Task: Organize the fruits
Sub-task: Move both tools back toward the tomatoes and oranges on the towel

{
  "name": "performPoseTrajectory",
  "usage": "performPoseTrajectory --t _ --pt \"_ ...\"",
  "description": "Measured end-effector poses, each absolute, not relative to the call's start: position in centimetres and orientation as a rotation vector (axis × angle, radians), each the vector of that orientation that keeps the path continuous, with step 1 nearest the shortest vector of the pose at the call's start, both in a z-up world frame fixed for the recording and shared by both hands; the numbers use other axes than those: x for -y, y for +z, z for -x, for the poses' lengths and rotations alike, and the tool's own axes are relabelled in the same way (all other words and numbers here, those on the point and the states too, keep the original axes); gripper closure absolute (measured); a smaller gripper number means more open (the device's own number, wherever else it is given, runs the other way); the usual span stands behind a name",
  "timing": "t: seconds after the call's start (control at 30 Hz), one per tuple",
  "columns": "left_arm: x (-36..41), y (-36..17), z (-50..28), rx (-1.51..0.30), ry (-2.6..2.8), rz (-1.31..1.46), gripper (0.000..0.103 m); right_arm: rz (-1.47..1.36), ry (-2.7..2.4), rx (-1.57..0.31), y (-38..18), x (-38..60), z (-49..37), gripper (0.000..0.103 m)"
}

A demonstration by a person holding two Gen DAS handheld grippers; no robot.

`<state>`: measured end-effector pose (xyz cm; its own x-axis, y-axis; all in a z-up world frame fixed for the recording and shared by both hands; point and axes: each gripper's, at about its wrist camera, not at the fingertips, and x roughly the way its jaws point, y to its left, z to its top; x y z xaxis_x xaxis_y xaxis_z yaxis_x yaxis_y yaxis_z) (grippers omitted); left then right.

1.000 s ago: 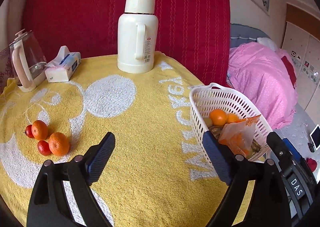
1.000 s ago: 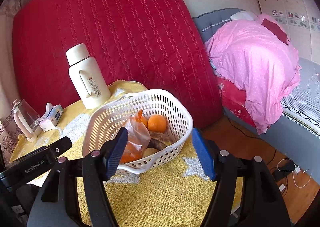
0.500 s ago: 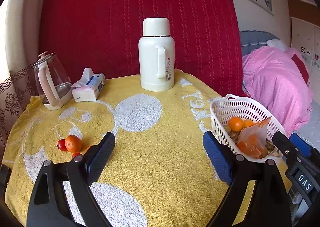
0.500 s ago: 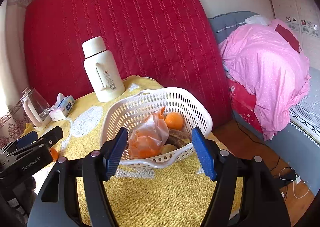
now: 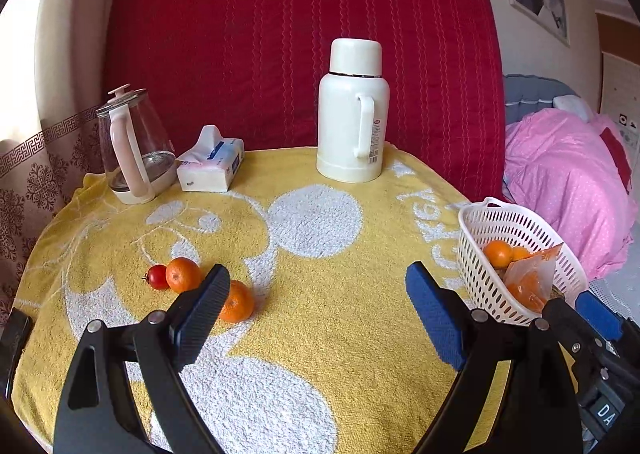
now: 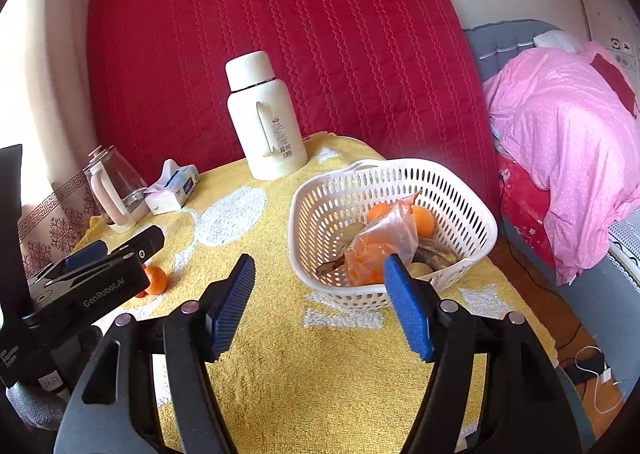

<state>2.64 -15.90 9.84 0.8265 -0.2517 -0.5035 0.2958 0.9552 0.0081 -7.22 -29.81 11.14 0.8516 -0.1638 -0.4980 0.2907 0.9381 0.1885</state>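
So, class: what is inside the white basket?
In the white basket lie two loose oranges, a clear bag of orange fruit, a browned banana and a pale fruit. The bag covers whatever lies beneath it.

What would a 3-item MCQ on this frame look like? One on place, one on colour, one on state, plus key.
1. Where does the white basket sit?
A. At the table's edge nearest the bed
B. Beside the glass kettle
C. On the bed

2. What colour is the thermos?
A. Red
B. Cream white
C. Blue

3. What is between the left gripper fingers?
A. An orange
B. The tissue pack
C. Nothing

Key: 1 A, the basket stands at the towel's edge beside the pink bedding. 2 B, its body and cap are cream white. 3 C, the fingers stand apart over bare yellow towel, with the nearest orange outside them.
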Motion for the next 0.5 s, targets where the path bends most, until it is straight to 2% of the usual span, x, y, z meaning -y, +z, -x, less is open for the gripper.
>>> performPoseTrajectory --t 0.5 --pt "11.1 9.3 -3.9 -0.550 -0.252 -0.021 0.013 -0.252 -0.182 -0.576 9.8 25.7 4.8 0.034"
